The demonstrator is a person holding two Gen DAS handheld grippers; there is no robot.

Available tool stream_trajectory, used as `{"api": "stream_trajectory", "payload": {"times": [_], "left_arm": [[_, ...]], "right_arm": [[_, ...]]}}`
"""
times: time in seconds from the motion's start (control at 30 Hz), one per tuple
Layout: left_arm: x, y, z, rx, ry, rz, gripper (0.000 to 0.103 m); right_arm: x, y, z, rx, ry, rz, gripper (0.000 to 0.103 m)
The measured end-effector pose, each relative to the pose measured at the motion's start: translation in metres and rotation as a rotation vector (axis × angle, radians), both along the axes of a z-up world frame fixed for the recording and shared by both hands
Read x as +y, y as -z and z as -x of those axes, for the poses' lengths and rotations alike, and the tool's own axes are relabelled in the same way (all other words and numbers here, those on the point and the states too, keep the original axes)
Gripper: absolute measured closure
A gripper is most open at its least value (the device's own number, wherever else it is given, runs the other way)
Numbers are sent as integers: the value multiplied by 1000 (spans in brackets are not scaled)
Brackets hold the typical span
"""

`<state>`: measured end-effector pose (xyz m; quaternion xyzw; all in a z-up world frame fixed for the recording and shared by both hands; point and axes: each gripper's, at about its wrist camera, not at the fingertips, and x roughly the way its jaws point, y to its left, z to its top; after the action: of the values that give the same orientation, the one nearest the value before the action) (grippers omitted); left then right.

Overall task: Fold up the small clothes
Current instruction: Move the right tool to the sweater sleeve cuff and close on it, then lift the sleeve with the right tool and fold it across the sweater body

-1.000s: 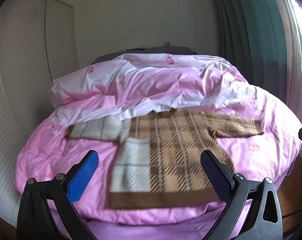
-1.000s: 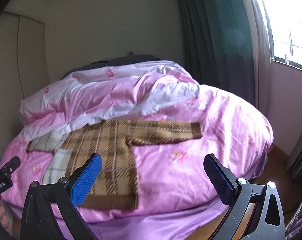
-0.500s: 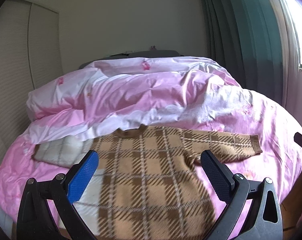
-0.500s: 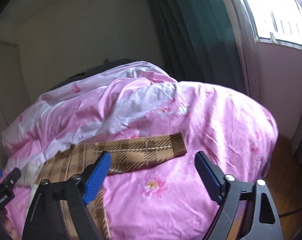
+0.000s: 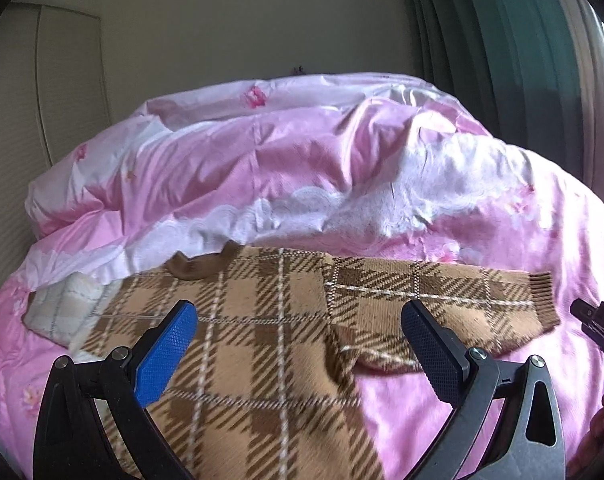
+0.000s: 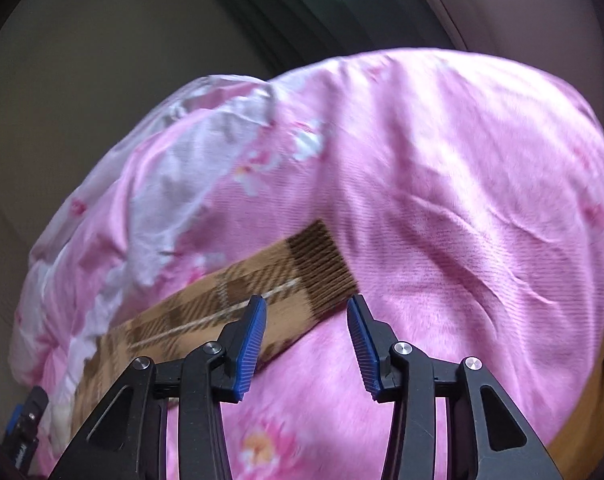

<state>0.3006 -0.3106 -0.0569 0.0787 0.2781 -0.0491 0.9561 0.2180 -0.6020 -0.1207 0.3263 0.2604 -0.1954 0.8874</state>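
Note:
A brown and tan plaid sweater (image 5: 261, 328) lies flat on the pink bed, collar toward the pillows. Its left part is cream (image 5: 65, 308). Its right sleeve (image 5: 442, 292) stretches to the right and ends in a dark ribbed cuff (image 6: 322, 268). My left gripper (image 5: 297, 320) is wide open and empty, low over the sweater's chest. My right gripper (image 6: 306, 304) is partly open and empty, just in front of the cuff, its left finger over the sleeve's near edge.
The pink floral bedspread (image 6: 462, 200) covers the bed. A crumpled pink and white duvet (image 5: 261, 160) is piled behind the sweater. Green curtains (image 5: 502, 40) hang at the right. Wooden floor (image 6: 594, 412) shows past the bed's right edge.
Both grippers have moved in toward the bed. The left came over the sweater's chest. The right swung down to the sleeve cuff and its jaws narrowed.

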Motion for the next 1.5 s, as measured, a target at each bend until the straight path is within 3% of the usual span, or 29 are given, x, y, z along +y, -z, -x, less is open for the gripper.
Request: {"api": "stream_trajectory", "payload": {"times": [0.17,0.47,0.63,0.77,0.9,1.2,1.5], "left_arm": [[-16,14,-22,25,-9,6,0],[-38,26,-40,35,-2,-8,0],[-39,29,-46,48,-9,-13,0],[-40,30,-48,51,-10,-23,0],[-37,27,-47,53,-11,-24,0],[-2,4,-38,35,-36,-1,0],[83,-30,-26,-6,-124,22,0]], "right_arm": [[-27,20,-30,37,-23,-27,59],[-51,26,-82,73,-170,43,60],[-55,30,-108,115,-264,89,71],[-66,38,-116,118,-294,50,79],[-75,36,-108,95,-310,6,94],[-42,-15,-85,19,-342,65,96],[67,-95,-82,-45,-475,206,97]]}}
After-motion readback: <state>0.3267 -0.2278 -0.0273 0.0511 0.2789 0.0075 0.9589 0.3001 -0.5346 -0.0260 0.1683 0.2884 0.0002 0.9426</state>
